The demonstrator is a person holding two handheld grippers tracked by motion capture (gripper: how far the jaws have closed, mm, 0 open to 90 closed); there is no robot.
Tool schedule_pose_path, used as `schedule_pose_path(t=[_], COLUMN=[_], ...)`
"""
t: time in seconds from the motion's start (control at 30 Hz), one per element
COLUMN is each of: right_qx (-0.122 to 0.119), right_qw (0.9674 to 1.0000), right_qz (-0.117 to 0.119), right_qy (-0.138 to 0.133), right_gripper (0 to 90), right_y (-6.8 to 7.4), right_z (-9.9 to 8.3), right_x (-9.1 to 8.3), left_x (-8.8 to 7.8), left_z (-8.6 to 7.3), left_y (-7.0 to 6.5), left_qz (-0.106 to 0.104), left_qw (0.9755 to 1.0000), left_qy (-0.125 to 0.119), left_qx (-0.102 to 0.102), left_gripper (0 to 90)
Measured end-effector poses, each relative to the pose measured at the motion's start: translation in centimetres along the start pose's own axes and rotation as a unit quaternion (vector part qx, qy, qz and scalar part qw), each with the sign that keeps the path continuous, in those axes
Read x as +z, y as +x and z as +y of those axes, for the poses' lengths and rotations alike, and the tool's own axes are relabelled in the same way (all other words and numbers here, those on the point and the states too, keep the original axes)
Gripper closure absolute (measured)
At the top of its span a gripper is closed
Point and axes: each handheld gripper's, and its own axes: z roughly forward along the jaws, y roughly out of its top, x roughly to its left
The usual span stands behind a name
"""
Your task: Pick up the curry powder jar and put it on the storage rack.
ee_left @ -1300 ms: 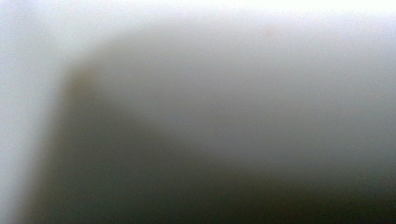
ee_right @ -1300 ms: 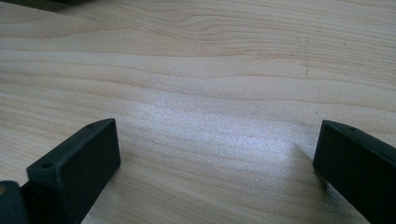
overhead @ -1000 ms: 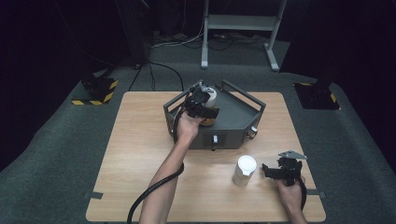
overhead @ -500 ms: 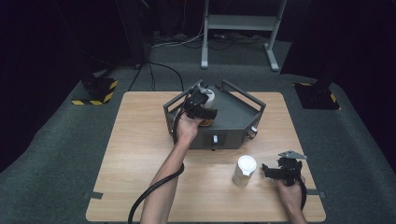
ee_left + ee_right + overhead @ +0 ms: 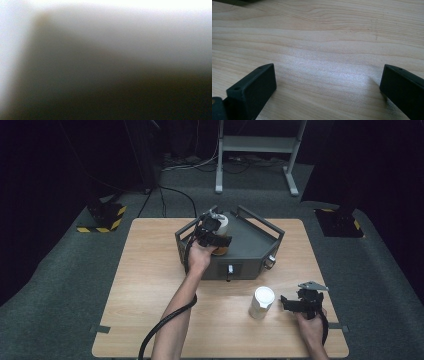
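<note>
High view: left gripper [image 5: 214, 232] is clamped on a white-topped jar [image 5: 220, 223] over the grey metal box [image 5: 250, 245], at twelve o'clock from the hand. Left gripper view is a blur, the grip itself hidden. Right gripper [image 5: 295, 304] rests gaping, jaws toward nine o'clock, near a white cup [image 5: 262, 302] on the table [image 5: 150, 285].

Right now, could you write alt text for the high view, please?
A person's left hand-held gripper holds a white-lidded jar over a grey metal box on a wooden table. The right hand-held gripper rests near a white cup.
</note>
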Motion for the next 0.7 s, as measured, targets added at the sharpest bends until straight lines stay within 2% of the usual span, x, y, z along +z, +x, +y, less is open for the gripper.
schedule_pose_path(t=[0.2,0.23,0.27,0.3,0.4,0.53,0.7], right_qx=[0.000,0.000,0.000,0.001,0.000,0.001,0.000], right_qw=[1.0000,1.0000,1.0000,1.0000,1.0000,1.0000,1.0000], right_qz=[0.000,0.000,0.000,0.000,-0.001,0.000,-0.001], right_qy=[0.000,0.000,0.000,0.000,0.000,0.000,0.000], right_gripper=[0.0,0.0,0.0,0.0,0.0,0.0,0.0], right_y=[0.0,0.0,0.0,0.0,0.0,0.0,0.0], right_z=[0.0,0.0,0.0,0.0,0.0,0.0,0.0], right_x=[0.0,0.0,0.0,0.0,0.0,0.0,0.0], left_x=[0.0,0.0,0.0,0.0,-0.2,-0.5,-0.9], left_z=[0.1,0.2,0.2,0.3,0.0,-0.4,-1.0], left_y=[-0.2,-0.6,-0.6,-0.5,-0.5,-0.2,0.1], left_qz=[0.004,0.019,0.019,0.018,0.024,0.022,0.017], left_qw=[1.0000,0.9998,0.9998,0.9998,0.9996,0.9996,0.9998], left_qy=[0.002,0.003,0.003,0.005,-0.002,-0.006,-0.009], left_qx=[-0.001,-0.003,-0.003,-0.006,-0.012,-0.014,-0.012], left_gripper=[28.8,25.8,19.8,19.8,8.0,2.6,0.4])
